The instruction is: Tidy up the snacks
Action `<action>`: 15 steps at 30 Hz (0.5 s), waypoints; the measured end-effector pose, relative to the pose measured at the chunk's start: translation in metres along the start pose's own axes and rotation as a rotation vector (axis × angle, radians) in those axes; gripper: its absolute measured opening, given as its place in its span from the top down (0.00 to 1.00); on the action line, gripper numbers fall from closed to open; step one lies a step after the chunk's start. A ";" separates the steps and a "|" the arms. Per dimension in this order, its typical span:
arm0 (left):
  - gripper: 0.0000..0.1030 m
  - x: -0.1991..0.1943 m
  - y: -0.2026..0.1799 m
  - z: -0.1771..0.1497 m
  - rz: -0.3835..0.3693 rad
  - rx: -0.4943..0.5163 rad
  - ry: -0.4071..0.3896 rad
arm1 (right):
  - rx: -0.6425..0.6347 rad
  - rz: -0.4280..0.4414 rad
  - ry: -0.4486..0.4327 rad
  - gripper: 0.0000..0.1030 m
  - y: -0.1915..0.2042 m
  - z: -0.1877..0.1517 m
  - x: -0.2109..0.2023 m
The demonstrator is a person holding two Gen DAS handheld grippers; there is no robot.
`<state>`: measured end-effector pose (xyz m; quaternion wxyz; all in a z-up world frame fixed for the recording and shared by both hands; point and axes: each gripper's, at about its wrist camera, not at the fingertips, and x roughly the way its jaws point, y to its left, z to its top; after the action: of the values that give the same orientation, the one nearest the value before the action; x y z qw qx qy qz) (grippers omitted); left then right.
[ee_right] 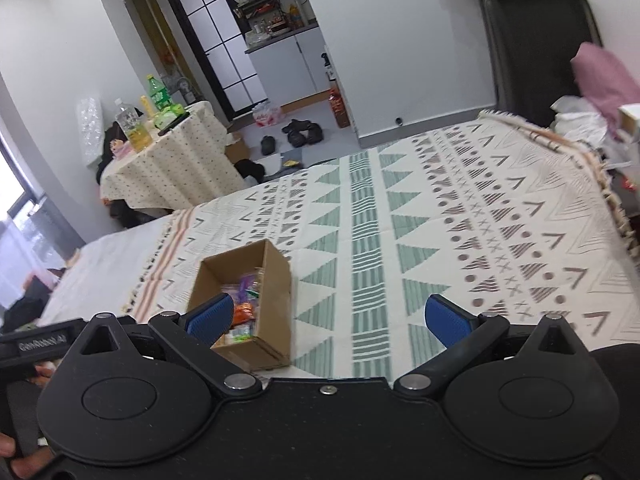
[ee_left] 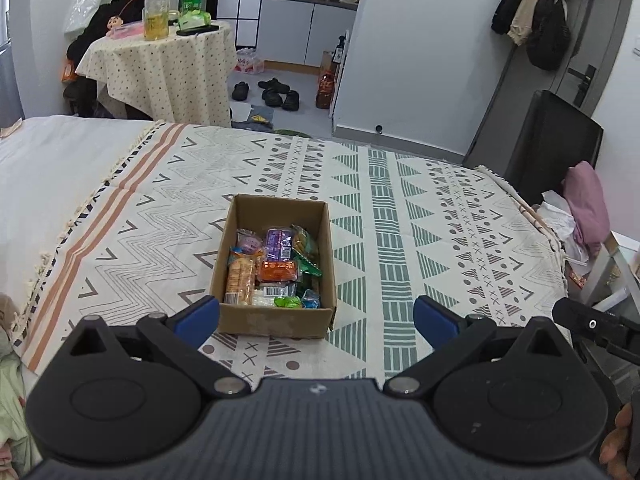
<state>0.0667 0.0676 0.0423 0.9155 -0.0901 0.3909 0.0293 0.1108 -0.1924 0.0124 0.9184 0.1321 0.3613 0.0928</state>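
Observation:
An open cardboard box (ee_left: 276, 322) sits on the patterned bedspread (ee_left: 400, 208), filled with several wrapped snacks: an orange pack (ee_left: 278, 271), a purple pack (ee_left: 278, 244), a biscuit sleeve (ee_left: 239, 280) and green wrappers (ee_left: 288, 302). My left gripper (ee_left: 316, 316) is open and empty, just in front of the box's near wall. In the right wrist view the box (ee_right: 276, 304) lies left of centre. My right gripper (ee_right: 328, 318) is open and empty, above the spread to the right of the box.
A small table with a dotted cloth (ee_left: 160, 68) holds bottles (ee_left: 156, 12) beyond the bed's far edge. Shoes (ee_left: 276, 92) lie on the floor. A black chair (ee_left: 552, 144) and pink clothing (ee_left: 588, 200) stand at the bed's right side.

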 end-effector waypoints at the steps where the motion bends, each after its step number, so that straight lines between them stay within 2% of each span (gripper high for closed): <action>1: 0.00 -0.004 0.000 -0.002 0.002 0.006 -0.005 | -0.005 -0.004 -0.005 0.00 0.000 -0.001 -0.004; 8: 0.00 -0.030 0.000 -0.008 -0.010 0.028 -0.038 | -0.036 -0.058 -0.036 0.00 0.001 -0.007 -0.033; 15: 0.00 -0.052 -0.004 -0.018 -0.010 0.075 -0.076 | -0.073 -0.069 -0.060 0.00 -0.002 -0.008 -0.057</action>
<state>0.0187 0.0616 0.0684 0.9326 -0.0566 0.3562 0.0135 0.0643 -0.2081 0.0420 0.9357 0.0889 0.3341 0.0701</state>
